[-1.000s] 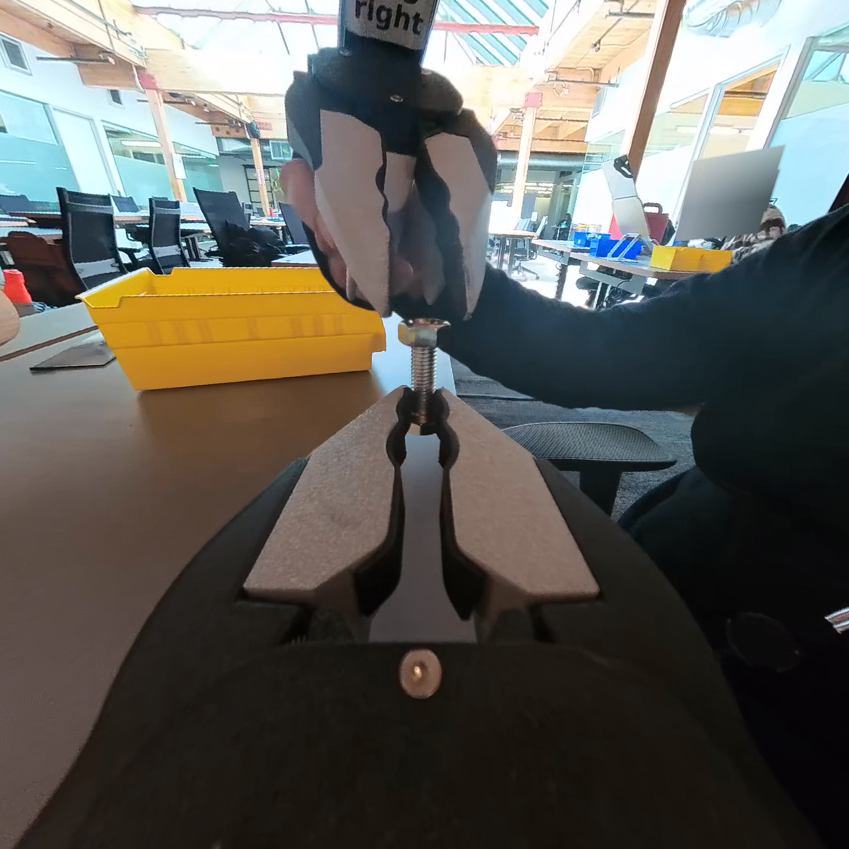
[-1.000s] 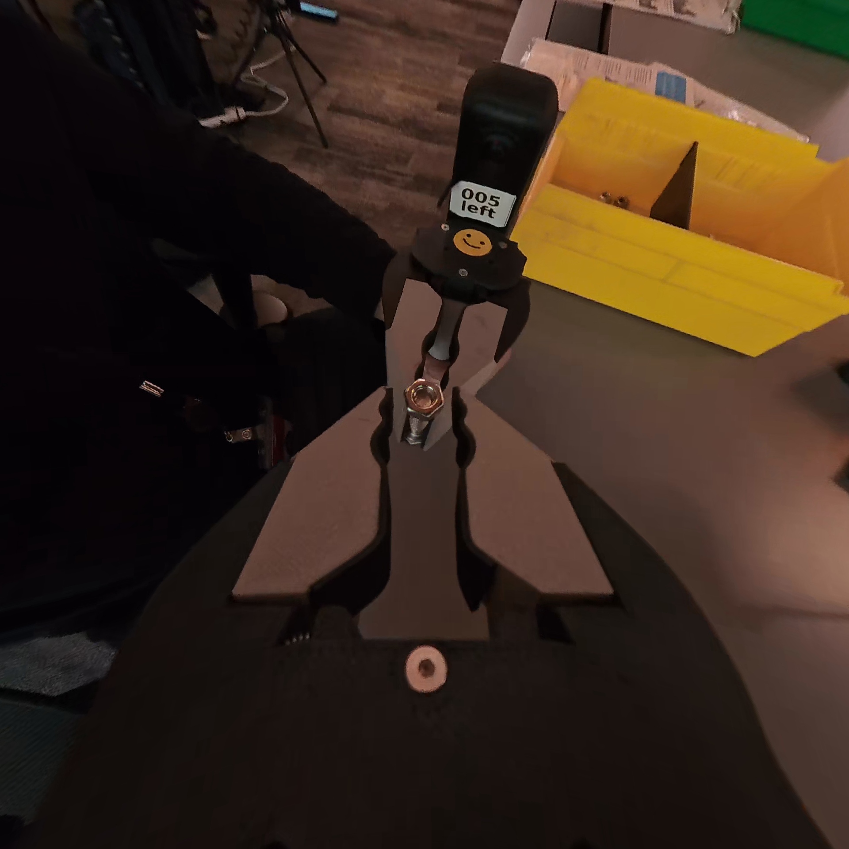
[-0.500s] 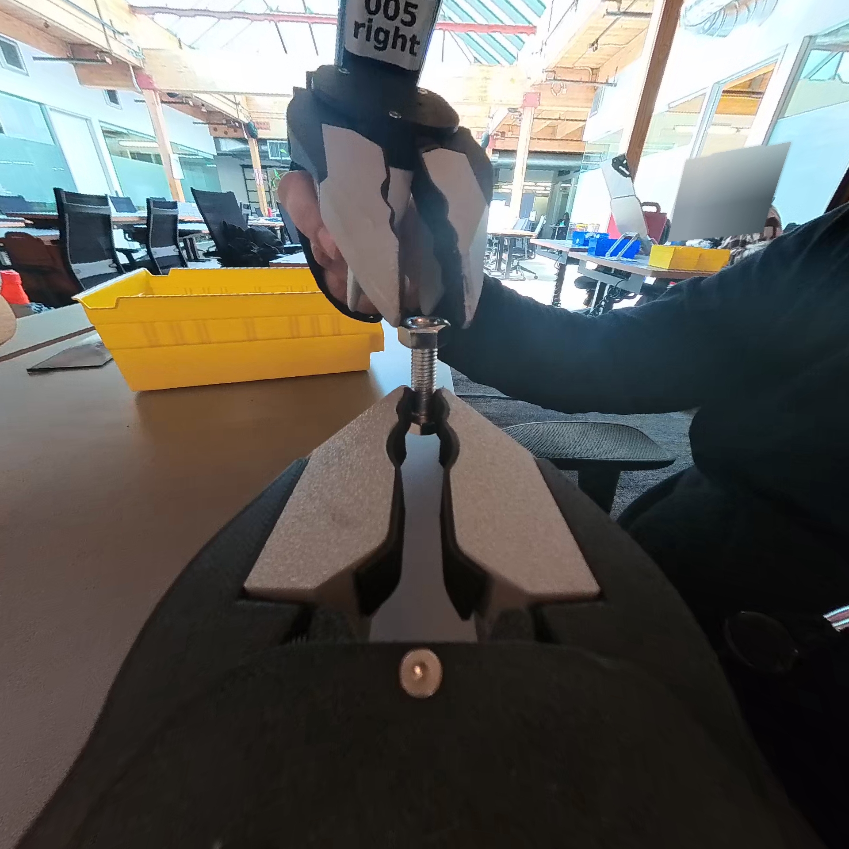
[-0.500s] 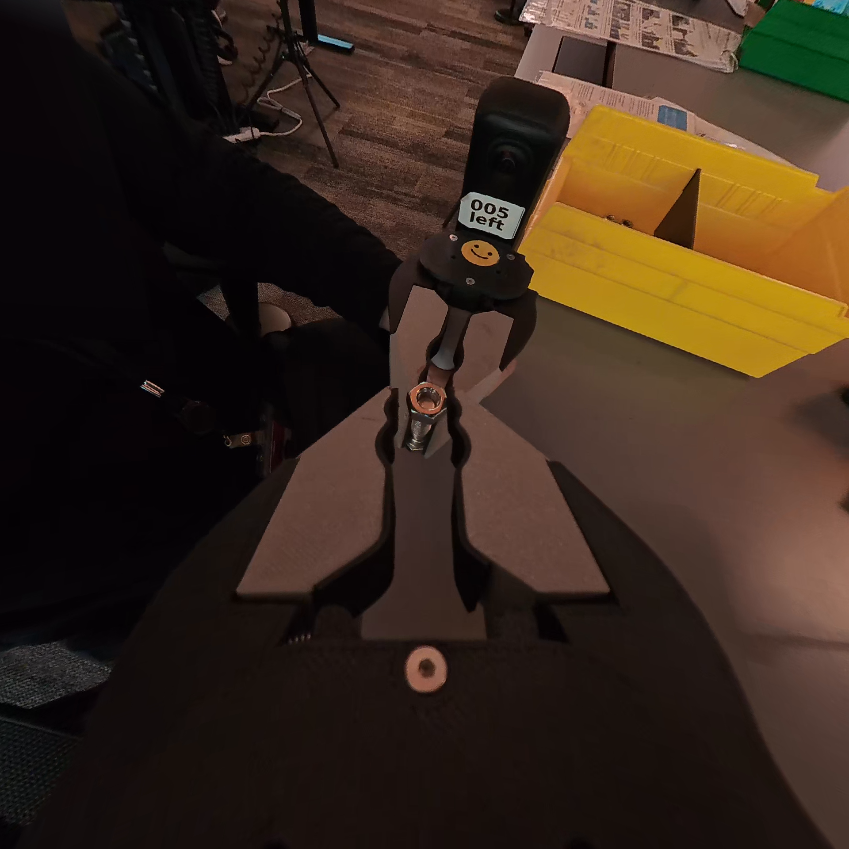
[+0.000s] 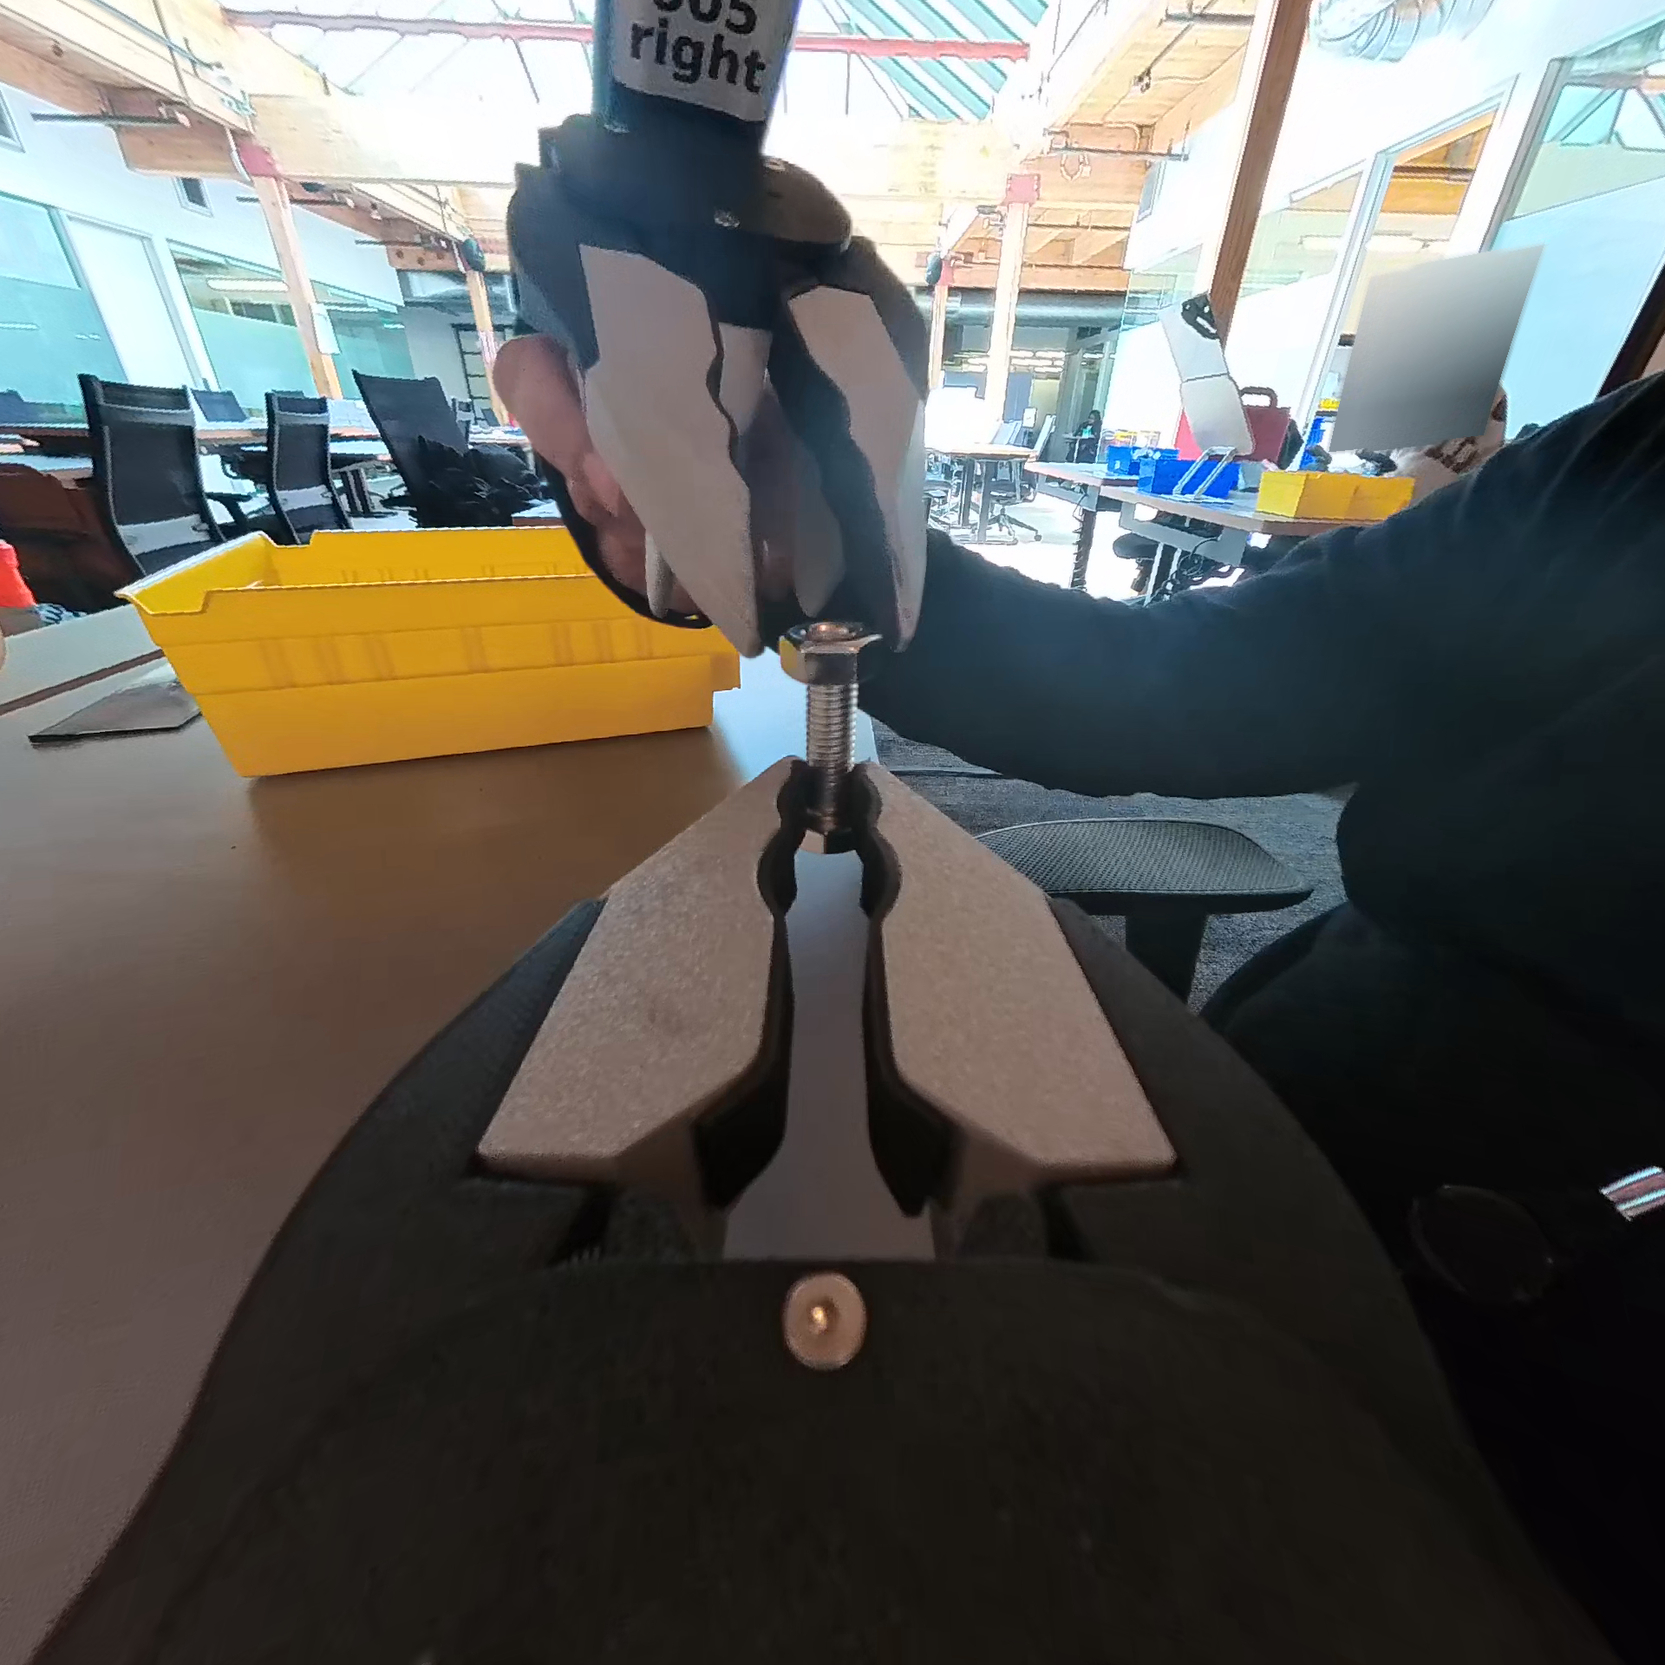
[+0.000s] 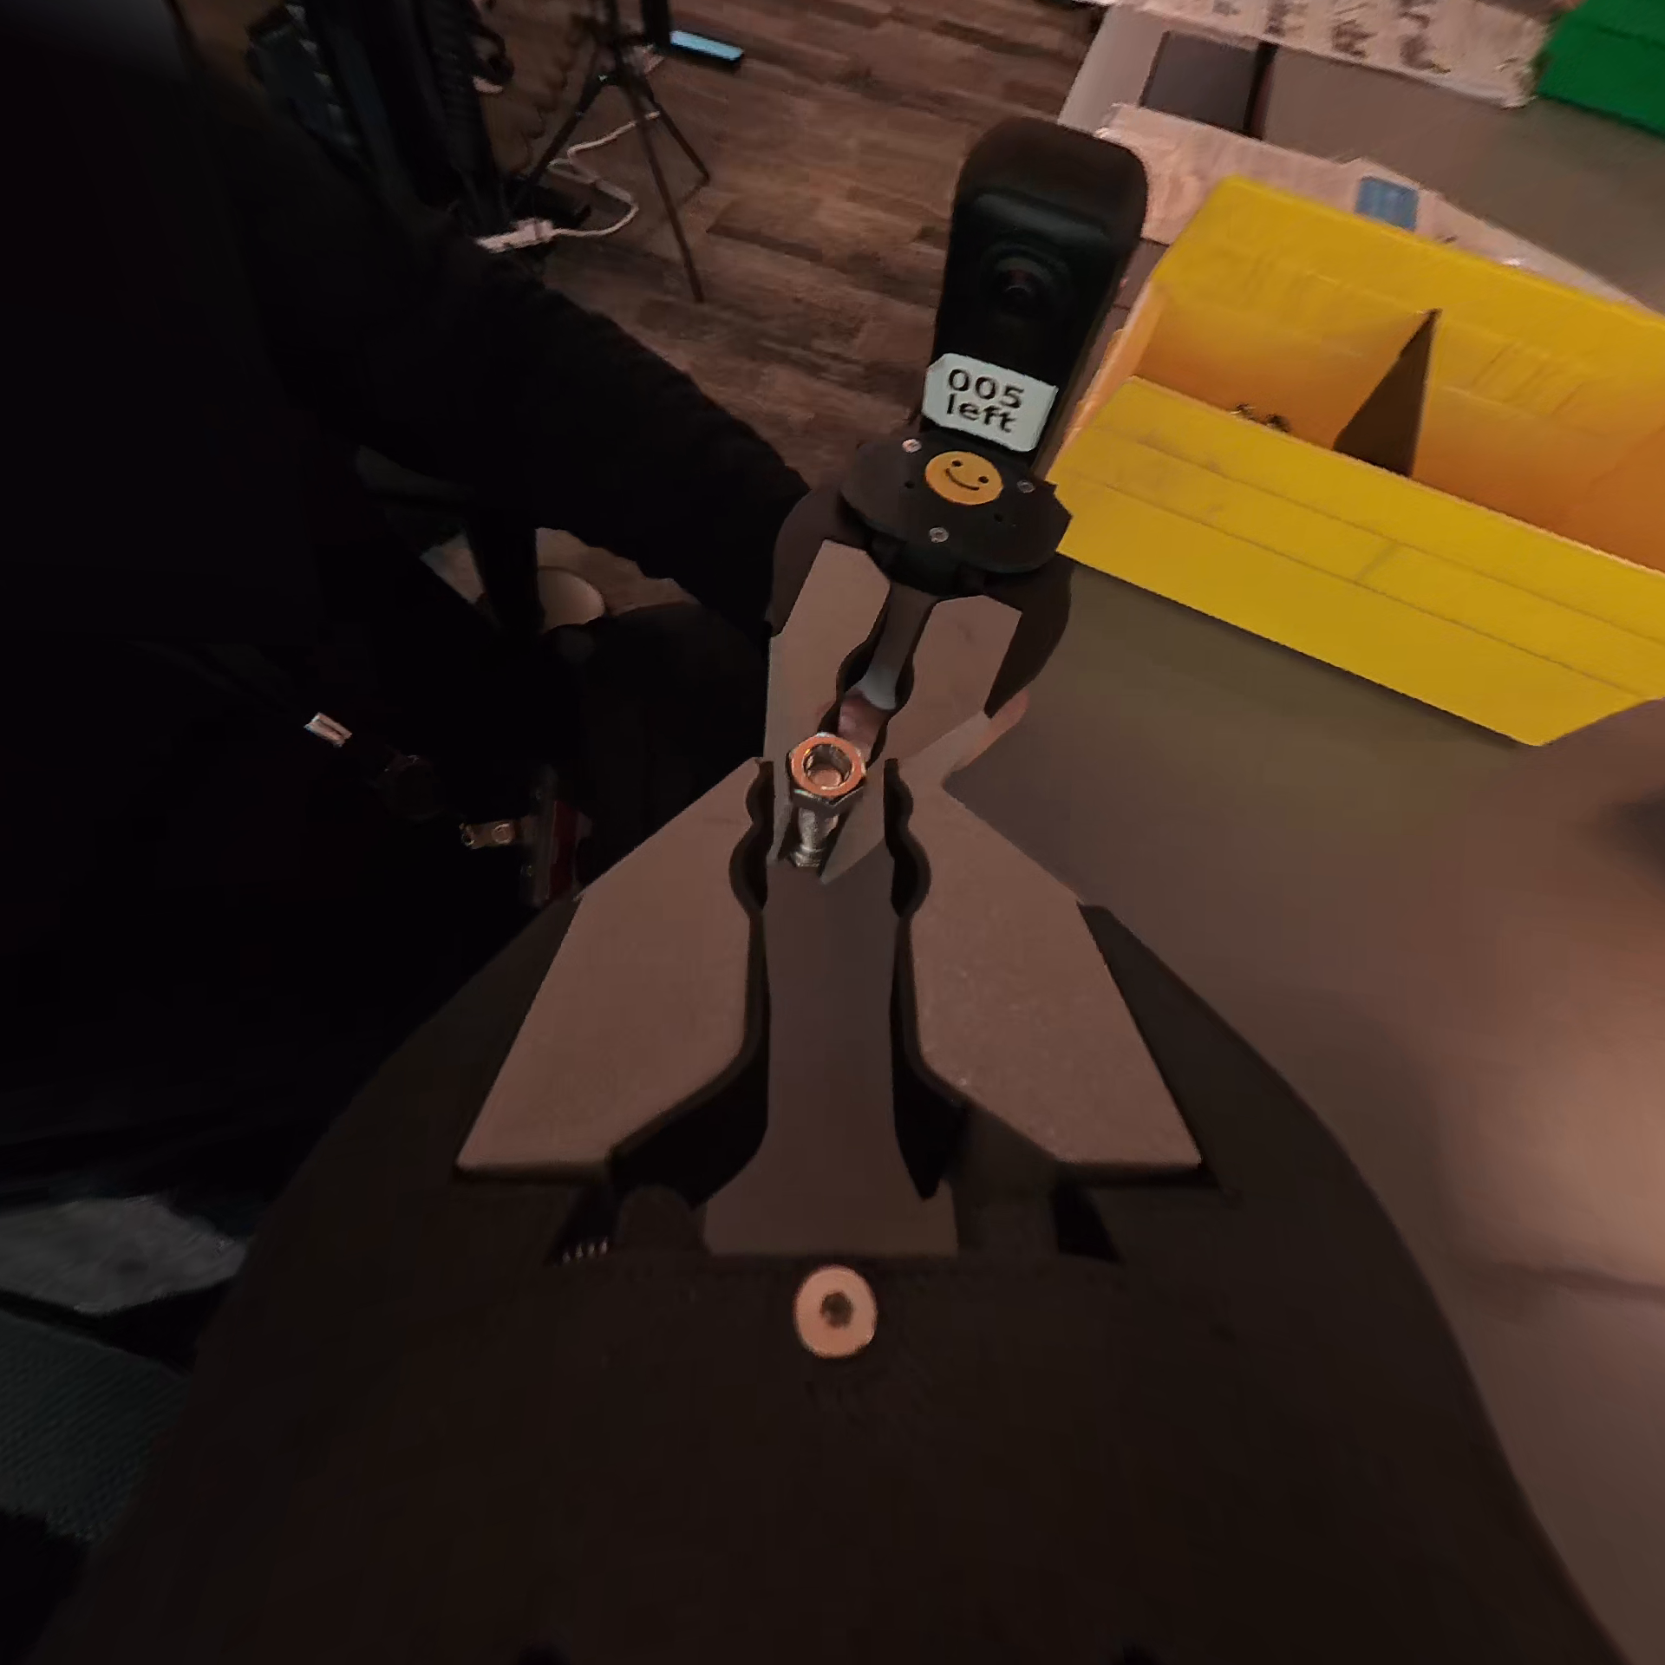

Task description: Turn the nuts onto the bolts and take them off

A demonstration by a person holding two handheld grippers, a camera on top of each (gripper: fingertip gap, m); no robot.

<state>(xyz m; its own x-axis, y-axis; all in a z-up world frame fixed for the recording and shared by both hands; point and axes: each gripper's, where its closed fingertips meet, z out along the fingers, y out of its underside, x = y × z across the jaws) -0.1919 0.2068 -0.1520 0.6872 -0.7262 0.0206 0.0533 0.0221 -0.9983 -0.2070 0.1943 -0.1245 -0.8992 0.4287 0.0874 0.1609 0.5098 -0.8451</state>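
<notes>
A silver bolt point(image 5: 829, 730) stands upright, its lower end clamped in my left gripper point(image 5: 829, 784). A hex nut point(image 5: 824, 658) sits at the top of the bolt's thread. My right gripper point(image 5: 824, 641) comes down from above, with its fingertips closed on either side of the nut. In the right wrist view the nut point(image 6: 824, 773) lies between the tips of my right gripper point(image 6: 824, 777). The bolt point(image 6: 811, 838) shows below it, and the left gripper point(image 6: 815, 856) points back at the camera. Both are held in the air beside the table edge.
A yellow divided bin point(image 5: 432, 667) stands on the brown table point(image 5: 225, 946) at the left; it also shows in the right wrist view point(image 6: 1351, 559), with small hardware inside. A person's dark sleeve point(image 5: 1261, 676) and a chair armrest point(image 5: 1144, 865) fill the right. Cardboard boxes point(image 6: 1171, 90) lie behind. My two grippers' fingertips are within a few centimetres of each other.
My right gripper has twisted around the bolt's axis while staying at the nut. The left gripper and bolt have stayed put. The nut remains at the top of the thread.
</notes>
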